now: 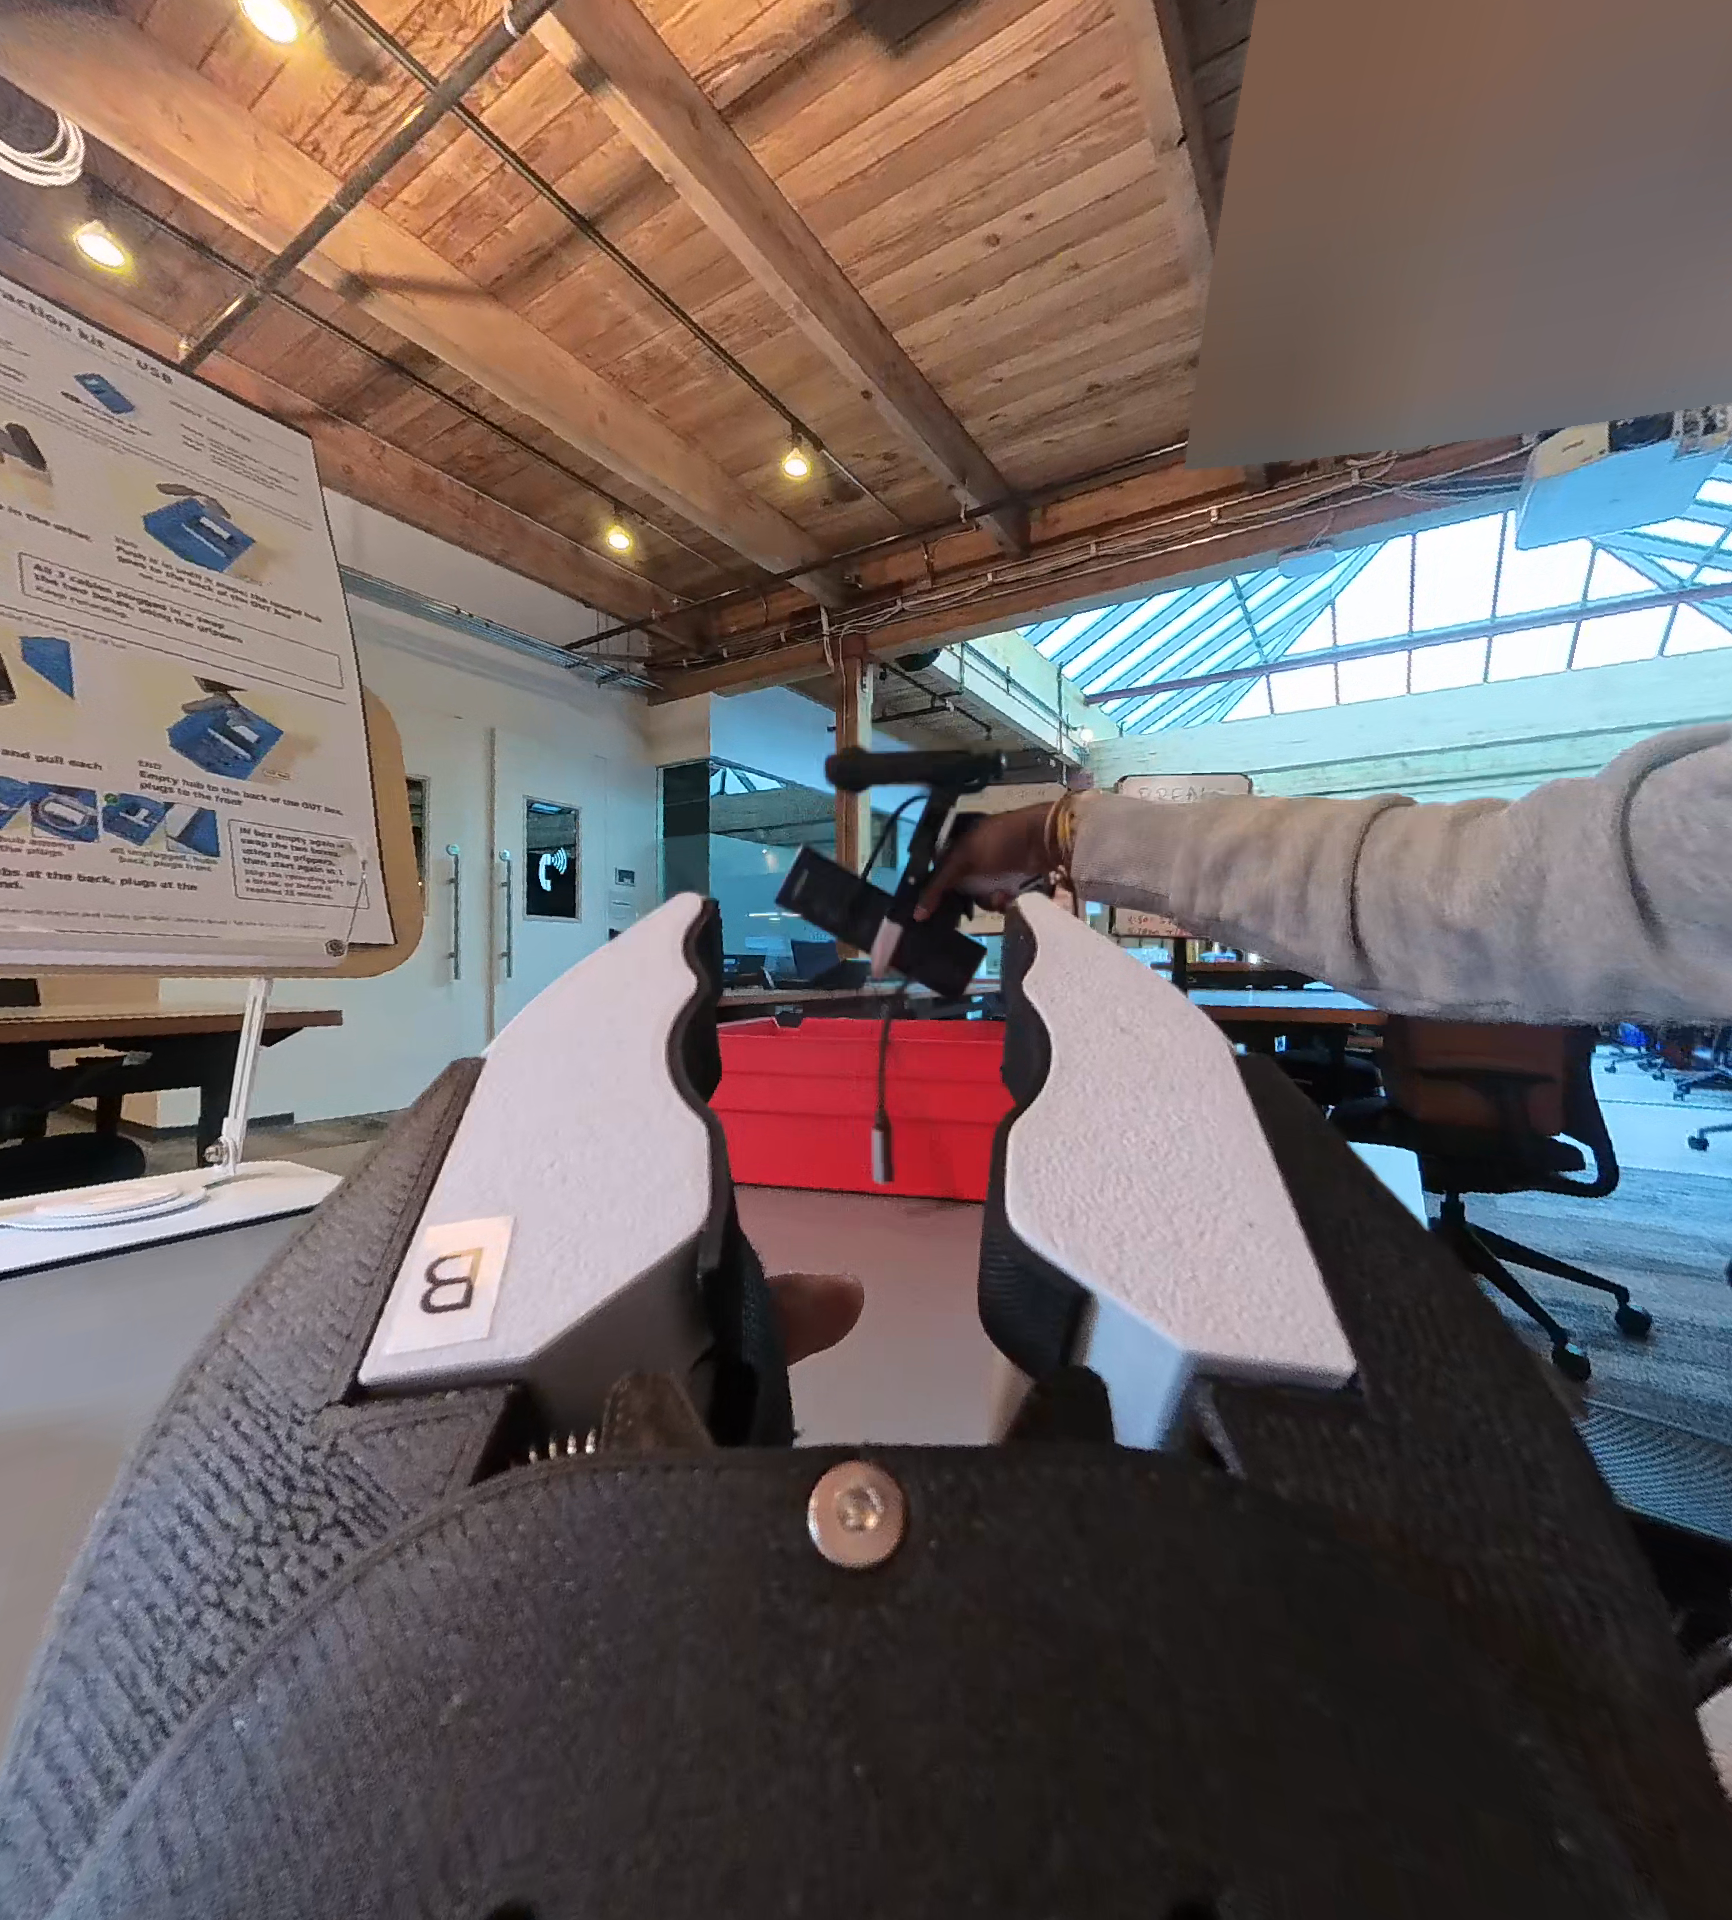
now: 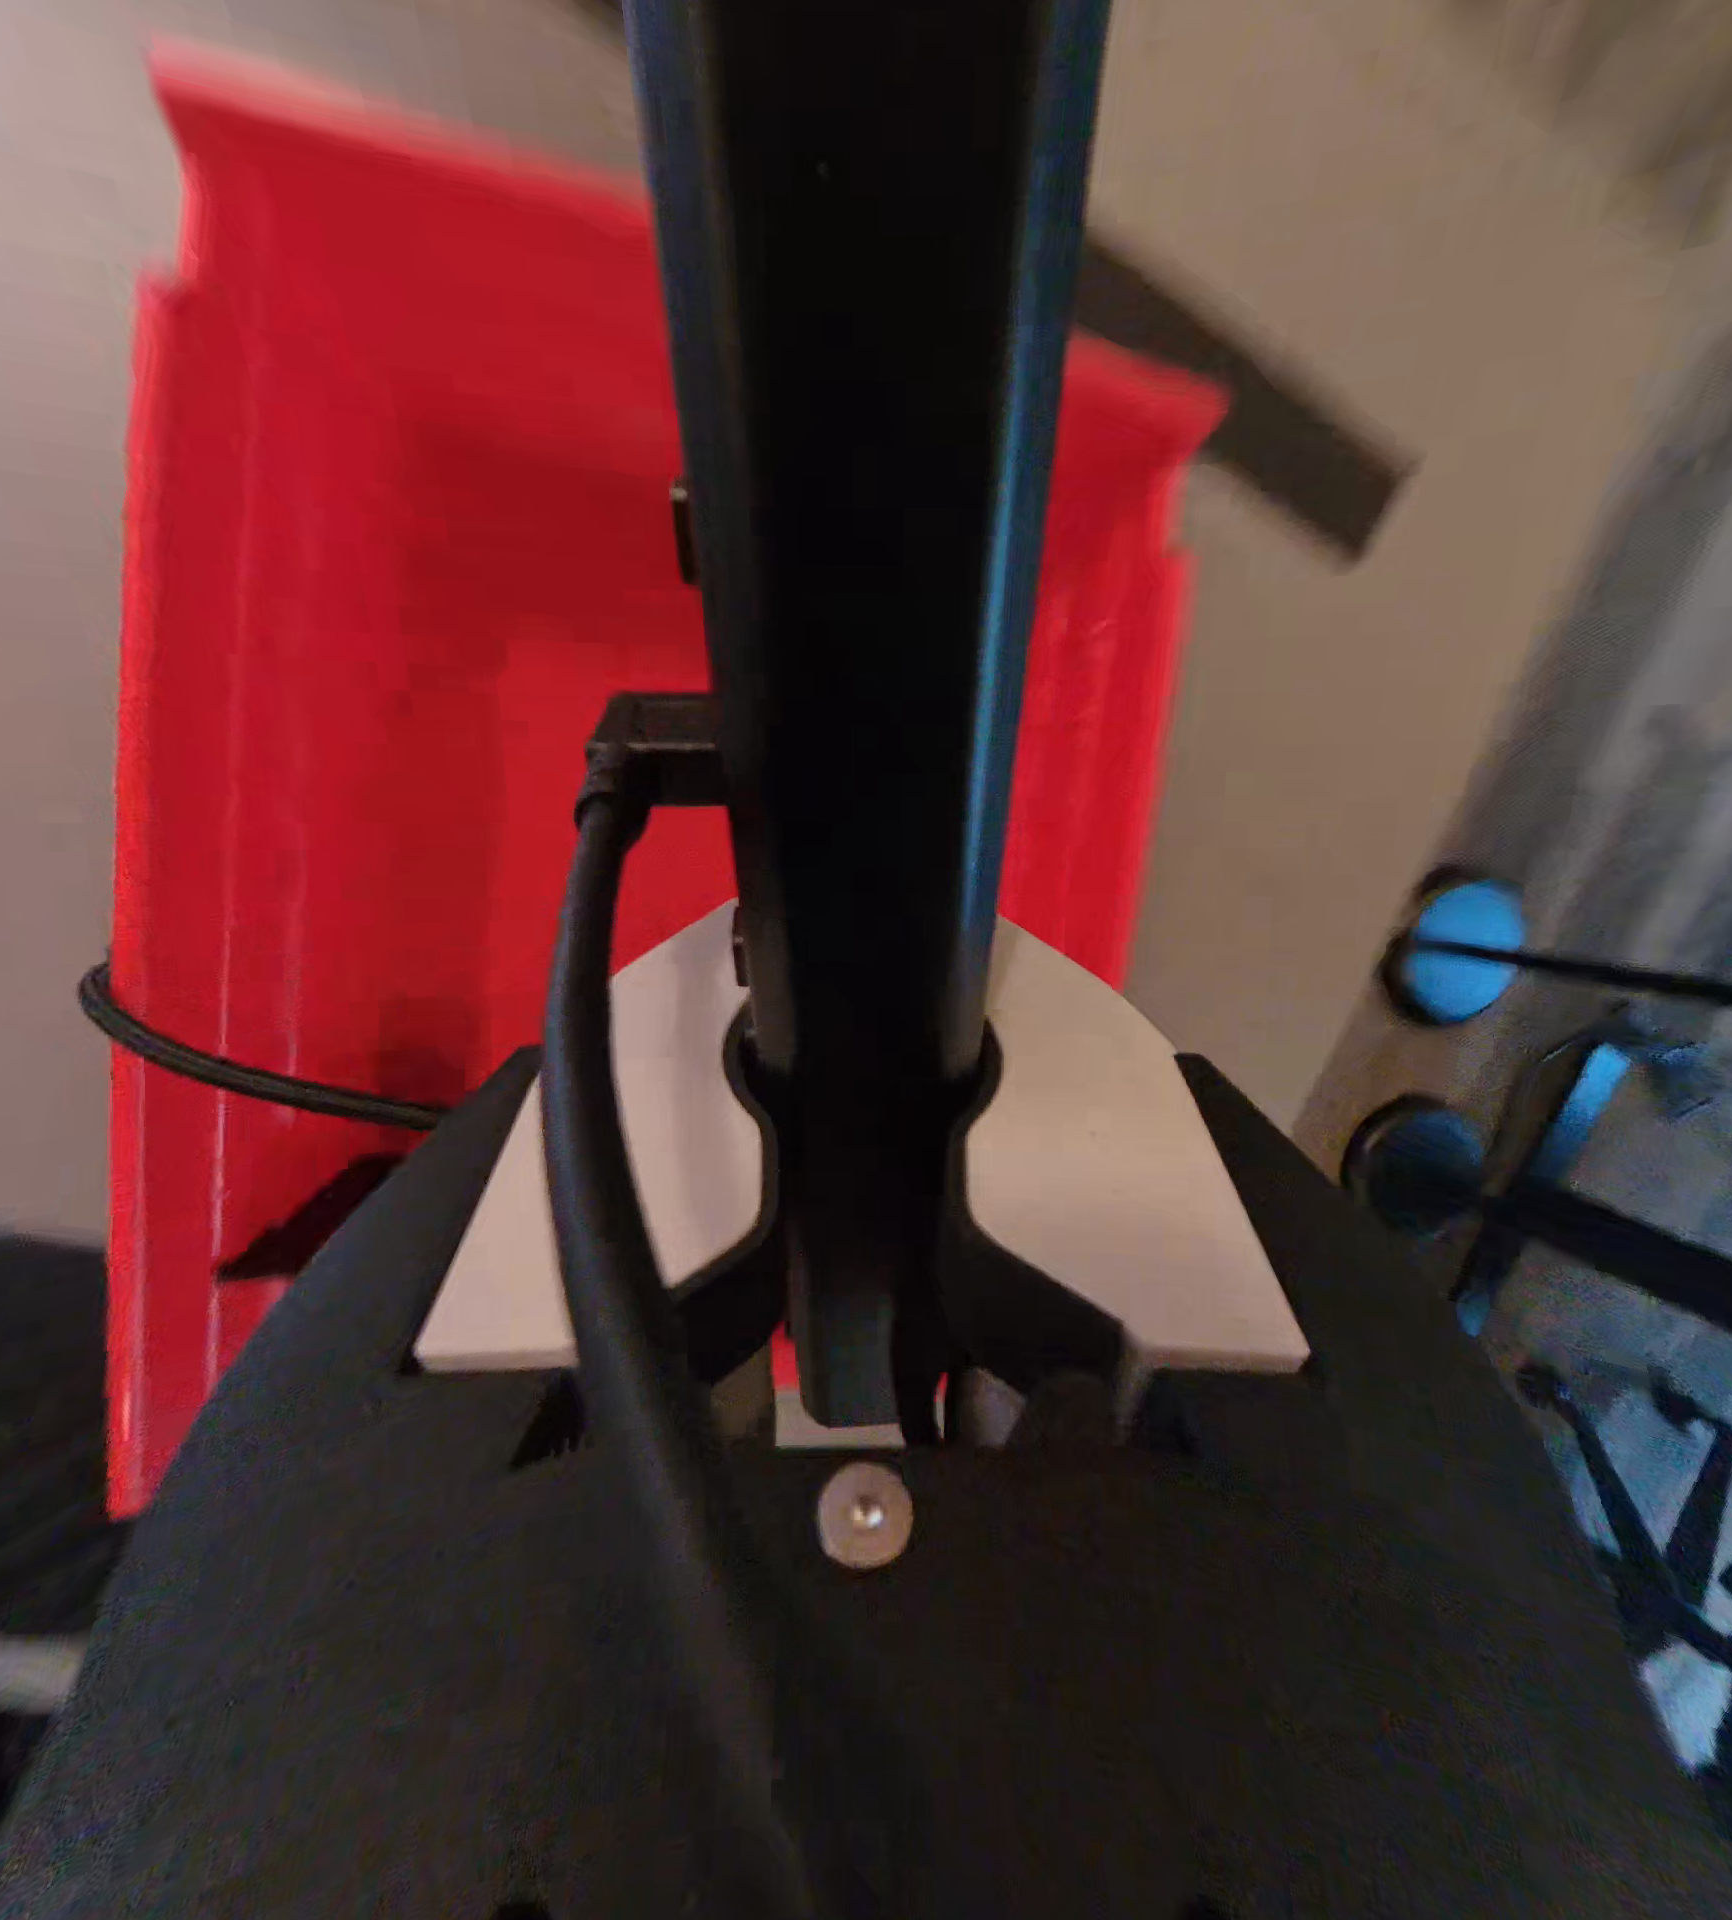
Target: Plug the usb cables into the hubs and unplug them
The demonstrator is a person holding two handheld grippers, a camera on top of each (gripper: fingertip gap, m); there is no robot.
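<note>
My left gripper (image 1: pixel 860 925) is open and empty, held low over the grey table (image 1: pixel 62 1455). Far off between its fingers, a hand in a grey sleeve holds my right gripper (image 1: pixel 919 862) above a red bin (image 1: pixel 800 1101). It grips a black USB hub (image 1: pixel 831 899), and a black cable with a silver plug (image 1: pixel 881 1153) hangs from it. In the right wrist view my right gripper (image 2: pixel 867 1049) is shut on the long black hub (image 2: pixel 872 520). A black cable plug (image 2: pixel 659 748) sits in the hub's left side. The red bin (image 2: pixel 374 623) lies below.
An instruction board (image 1: pixel 114 623) on a white stand is at the left of the table. An office chair (image 1: pixel 1496 1122) stands to the right, and its blue casters (image 2: pixel 1464 961) show in the right wrist view. A braided black cable (image 2: pixel 218 1060) crosses the bin's left wall. The tips of one gripper are about 50 cm away from the tips of the other.
</note>
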